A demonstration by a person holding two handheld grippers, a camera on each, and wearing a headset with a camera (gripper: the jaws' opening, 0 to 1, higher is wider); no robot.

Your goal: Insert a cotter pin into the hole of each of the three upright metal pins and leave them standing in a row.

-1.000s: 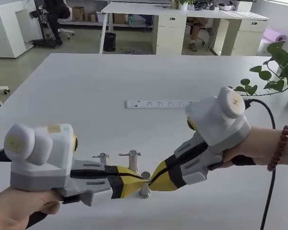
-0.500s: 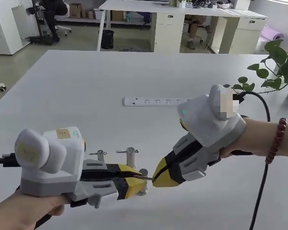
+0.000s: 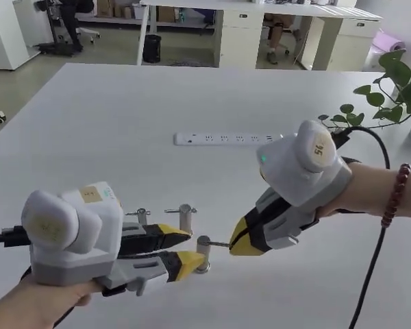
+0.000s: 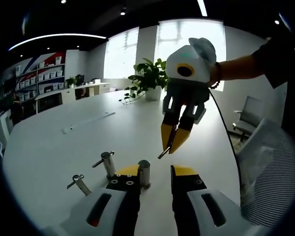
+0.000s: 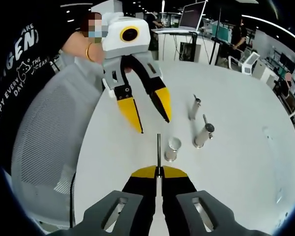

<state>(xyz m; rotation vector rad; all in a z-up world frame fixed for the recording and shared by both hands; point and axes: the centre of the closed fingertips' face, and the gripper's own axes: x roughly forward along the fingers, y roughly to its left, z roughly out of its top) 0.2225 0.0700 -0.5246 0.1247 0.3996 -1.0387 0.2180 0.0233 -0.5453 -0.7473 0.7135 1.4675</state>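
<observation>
Three upright metal pins stand close together on the white table (image 3: 123,123). The two far ones (image 3: 142,216) (image 3: 185,213) each carry a cotter pin through the top. The near metal pin (image 3: 203,245) stands between the jaws of my left gripper (image 3: 186,245), which is open, its jaws not pressing the pin. In the left gripper view this pin (image 4: 144,173) sits close to the left jaw. My right gripper (image 3: 236,243) is shut on a thin cotter pin (image 3: 219,243), level with the top of the near pin. The right gripper view shows the cotter pin (image 5: 158,147) beside that pin (image 5: 172,148).
A white power strip (image 3: 226,139) lies across the middle of the table. A potted plant (image 3: 397,82) stands at the right edge, and a black cable (image 3: 383,260) trails from the right gripper. Desks and chairs stand beyond the far edge.
My left gripper has opened; its jaws were closed around the near pin before. The right gripper has drawn back slightly to the right, still holding the cotter pin. The camera has tilted.
</observation>
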